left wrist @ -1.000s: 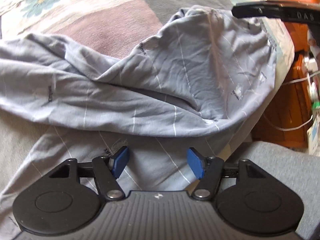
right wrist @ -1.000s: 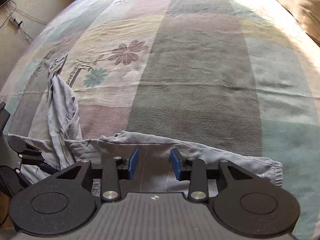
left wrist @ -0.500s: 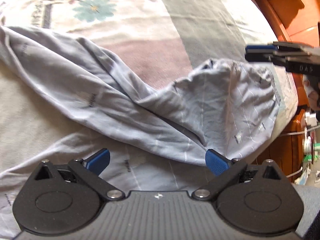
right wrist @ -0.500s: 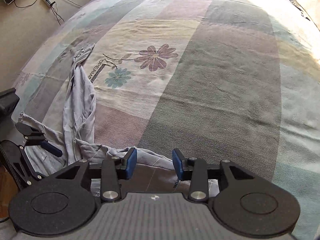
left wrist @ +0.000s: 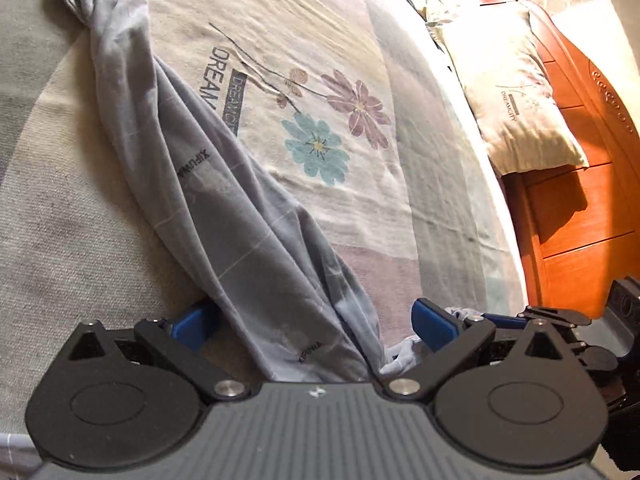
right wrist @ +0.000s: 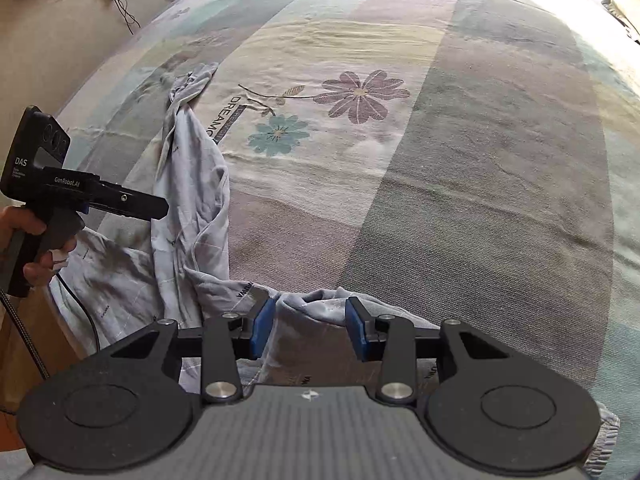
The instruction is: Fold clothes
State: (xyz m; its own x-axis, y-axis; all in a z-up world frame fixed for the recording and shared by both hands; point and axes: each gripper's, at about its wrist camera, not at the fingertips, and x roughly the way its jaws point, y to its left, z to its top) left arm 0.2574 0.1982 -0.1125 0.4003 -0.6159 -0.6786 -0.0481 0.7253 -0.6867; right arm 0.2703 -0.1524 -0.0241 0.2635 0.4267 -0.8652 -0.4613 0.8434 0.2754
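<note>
Limp grey trousers, bunched on bed.
Left claw wide, right claw half-open, both empty; thin, slippery; grab waistband.

The garment is pale grey-blue, crossed by thin white lines and small dark printed words. The bedspread carries broad bands of cream, mauve, grey-green and pale teal; at its 11 o'clock sit a mauve flower and a teal flower beside dark lettering. The pillow is cream. The headboard is orange-brown wood. Both grippers' pads are blue on black frames.
</note>
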